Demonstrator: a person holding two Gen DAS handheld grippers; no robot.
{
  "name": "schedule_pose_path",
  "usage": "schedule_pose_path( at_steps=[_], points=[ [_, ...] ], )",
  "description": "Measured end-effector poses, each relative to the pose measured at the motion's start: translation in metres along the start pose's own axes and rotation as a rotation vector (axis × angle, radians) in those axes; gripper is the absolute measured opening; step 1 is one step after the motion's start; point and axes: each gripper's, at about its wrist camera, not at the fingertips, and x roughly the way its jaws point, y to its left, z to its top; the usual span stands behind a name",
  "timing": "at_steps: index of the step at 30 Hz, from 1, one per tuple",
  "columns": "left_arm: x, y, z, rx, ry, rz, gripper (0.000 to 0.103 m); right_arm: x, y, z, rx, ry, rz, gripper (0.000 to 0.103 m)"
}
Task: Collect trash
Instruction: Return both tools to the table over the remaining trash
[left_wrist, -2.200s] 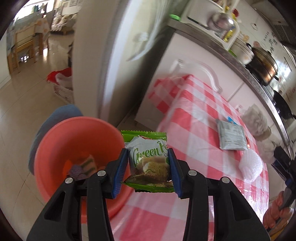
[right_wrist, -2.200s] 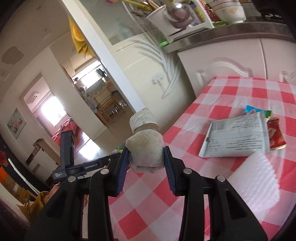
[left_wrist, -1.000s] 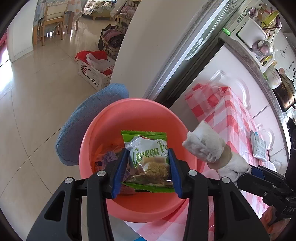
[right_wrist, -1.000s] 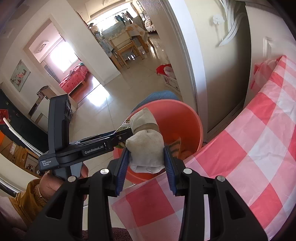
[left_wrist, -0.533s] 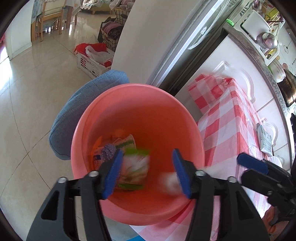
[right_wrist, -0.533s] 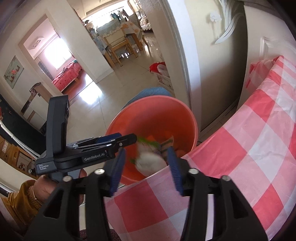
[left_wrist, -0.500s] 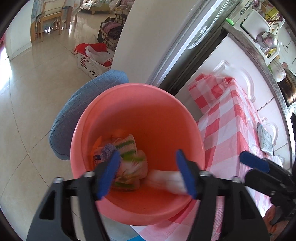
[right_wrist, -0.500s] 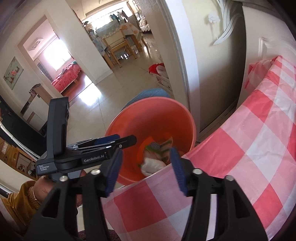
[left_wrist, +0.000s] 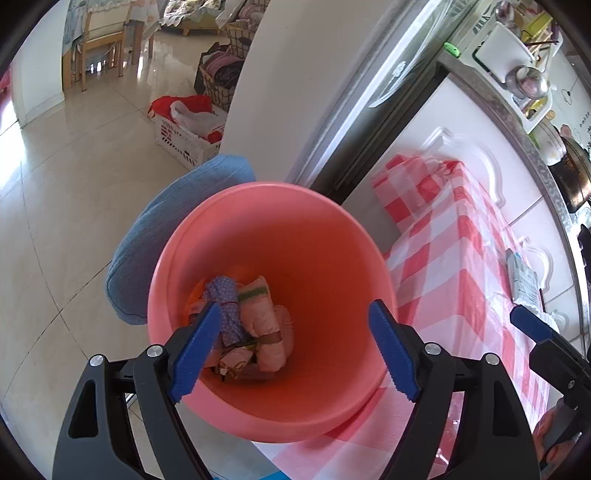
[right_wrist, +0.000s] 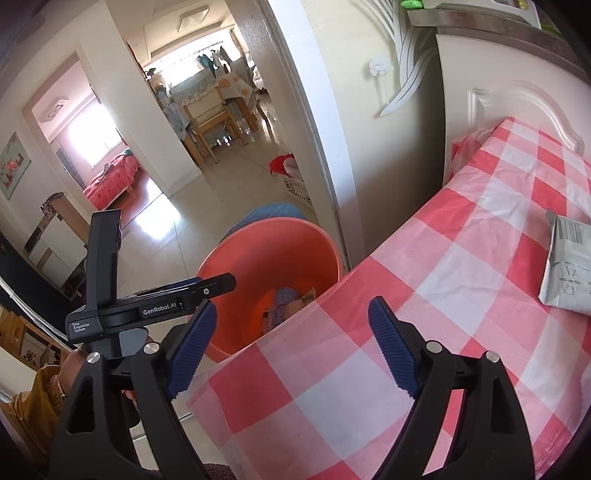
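The left gripper (left_wrist: 295, 347) stood wide open over the mouth of the pink bucket (left_wrist: 325, 236), with nothing between its blue pads (left_wrist: 195, 343). Directly below and slightly ahead of the claw, a heap of trash (left_wrist: 247, 328) lay on the bucket floor: a pale wad bound with a brown band (left_wrist: 267, 332), a blue-purple patterned wrapper (left_wrist: 225, 299) against it on the left, and a packet with green stripes just behind. The individual pieces touched one another; their exact stacking could not be made out.

Beyond the bucket on the left side of the claw, a blue cushion (left_wrist: 177, 229) pressed against the bucket's outer wall. To the right of the claw ran the red-and-white checked tablecloth (left_wrist: 454, 266), whose edge met the bucket rim.

The right gripper (right_wrist: 291, 336) was likewise spread wide and held nothing. It hovered above the tablecloth (right_wrist: 424, 295) near the table's corner. The bucket (right_wrist: 273, 240) sat ahead and to the left of this claw, below table level, with some of its contents partly hidden by the cloth edge. The left gripper's black body (right_wrist: 147, 306) was seen to the left, reaching over the bucket. Well to the right of the right claw, a grey printed packet (right_wrist: 569, 266) lay flat on the cloth.
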Motion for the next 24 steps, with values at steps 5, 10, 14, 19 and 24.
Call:
schedule_pose_path(
  at_steps=[5, 10, 14, 19, 24],
  points=[
    [-0.006, -0.015, 0.000, 0.036, -0.007, -0.024, 0.082, -0.016, -0.004, -0.005, 0.001, -0.061, -0.019, 0.087],
    [-0.011, -0.031, -0.001, 0.066, -0.002, -0.049, 0.082, -0.033, -0.014, -0.006, 0.038, -0.115, -0.025, 0.088],
    [-0.016, -0.047, -0.003, 0.090, -0.004, -0.065, 0.082, -0.049, -0.024, -0.013, 0.077, -0.150, -0.031, 0.088],
    [-0.020, -0.065, -0.007, 0.115, 0.002, -0.077, 0.083, -0.066, -0.035, -0.022, 0.108, -0.190, -0.040, 0.089],
    [-0.023, -0.089, -0.013, 0.153, 0.011, -0.092, 0.084, -0.084, -0.047, -0.029, 0.128, -0.240, -0.059, 0.089]
  ],
)
